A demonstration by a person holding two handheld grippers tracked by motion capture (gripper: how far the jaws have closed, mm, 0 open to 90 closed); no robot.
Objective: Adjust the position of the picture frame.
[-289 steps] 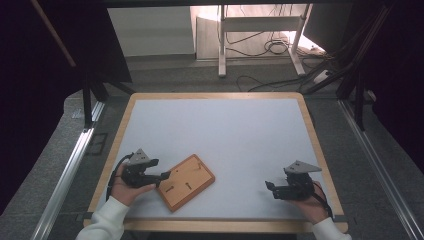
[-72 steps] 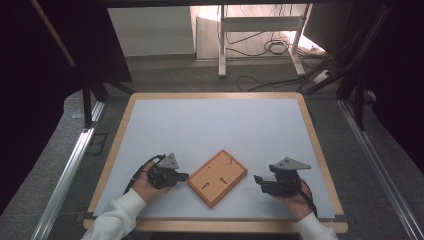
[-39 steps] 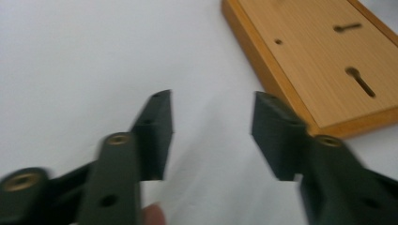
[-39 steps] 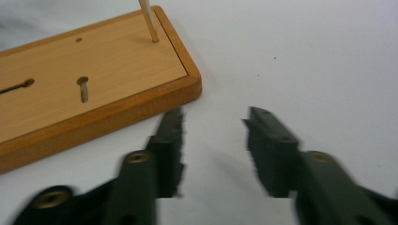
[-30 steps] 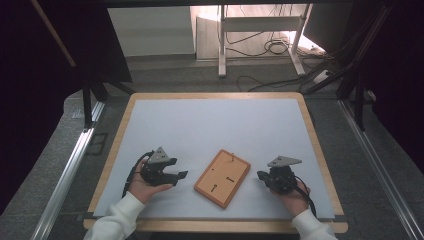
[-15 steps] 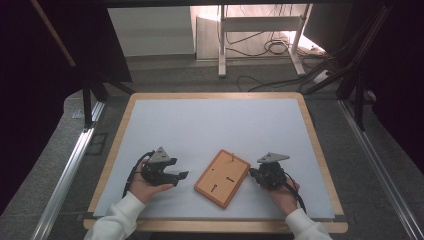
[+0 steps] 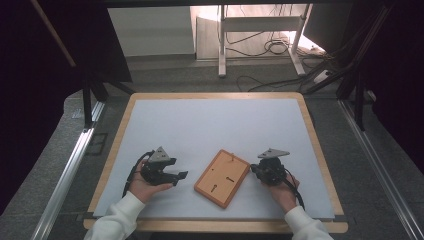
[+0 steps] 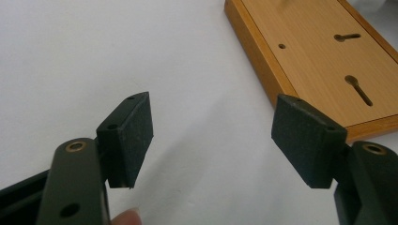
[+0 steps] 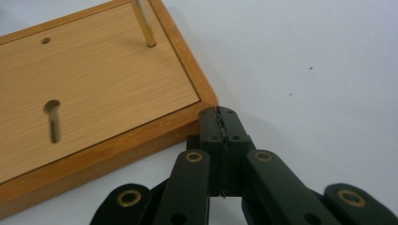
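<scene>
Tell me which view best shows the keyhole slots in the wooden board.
The left gripper view: both keyhole slots in the wooden board show sharp and whole. The right gripper view shows one slot close up. The high view shows the whole board, its slots as small dark marks.

The right tongs (image 9: 220, 112) rose from the bottom edge with their two black jaws pressed flat together, nothing between them. Their tip sat against the near corner of a wooden board (image 9: 94, 89), touching or all but touching its raised rim. The board lay flat on the white desk (image 9: 305, 61), and spread up and to the left of the tongs. Its paler inset panel carried a keyhole slot (image 9: 53, 121) left of the tongs' tip, and a small round hole (image 9: 45, 41) near the board's far edge. A thin brass pin (image 9: 144, 23) stood upright near the board's far right corner. Right of the board the desk showed a few tiny dark specks.
</scene>
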